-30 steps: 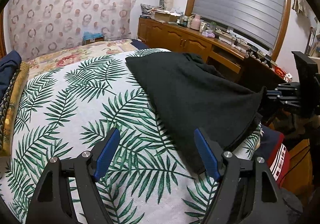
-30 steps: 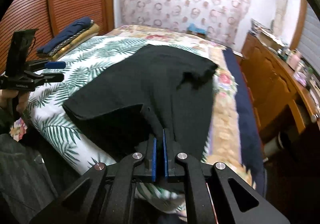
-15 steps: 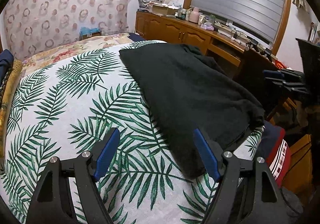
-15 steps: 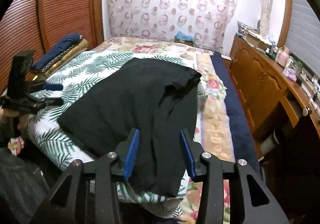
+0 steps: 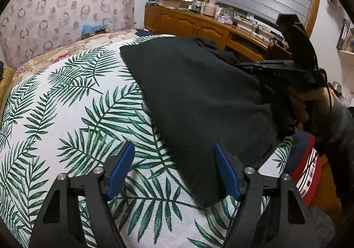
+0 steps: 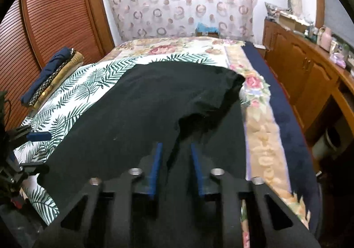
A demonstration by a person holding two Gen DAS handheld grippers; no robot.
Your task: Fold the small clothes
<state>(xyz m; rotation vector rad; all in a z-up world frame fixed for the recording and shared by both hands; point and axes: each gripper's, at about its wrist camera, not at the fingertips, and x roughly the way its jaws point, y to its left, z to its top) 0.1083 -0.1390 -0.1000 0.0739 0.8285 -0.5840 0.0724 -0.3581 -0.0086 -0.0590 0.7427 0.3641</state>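
Observation:
A black garment (image 5: 199, 97) lies spread on the palm-leaf bed cover (image 5: 66, 104), with one corner near the bed's front edge. My left gripper (image 5: 173, 159) hovers over that corner. Its jaws are closing but still wide, and the right pad (image 5: 225, 172) is over the cloth. In the right wrist view the garment (image 6: 143, 111) has a folded-back flap near its far right side. My right gripper (image 6: 176, 159) sits low over it, its jaws closing with a cloth edge between the pads, which still show a gap. The left gripper (image 6: 37, 136) shows at the left edge.
A stack of folded clothes (image 6: 53, 75) lies at the bed's left side by slatted wooden doors (image 6: 55, 27). A cluttered wooden dresser (image 6: 309, 71) runs along the right. A red striped item (image 5: 307, 172) sits beside the bed. A hand (image 5: 309, 97) holds the right gripper.
The right gripper let go of the lifted black cloth, which dropped flat, then moved forward and down over it with jaws narrowing. The left gripper edged closer to the near corner.

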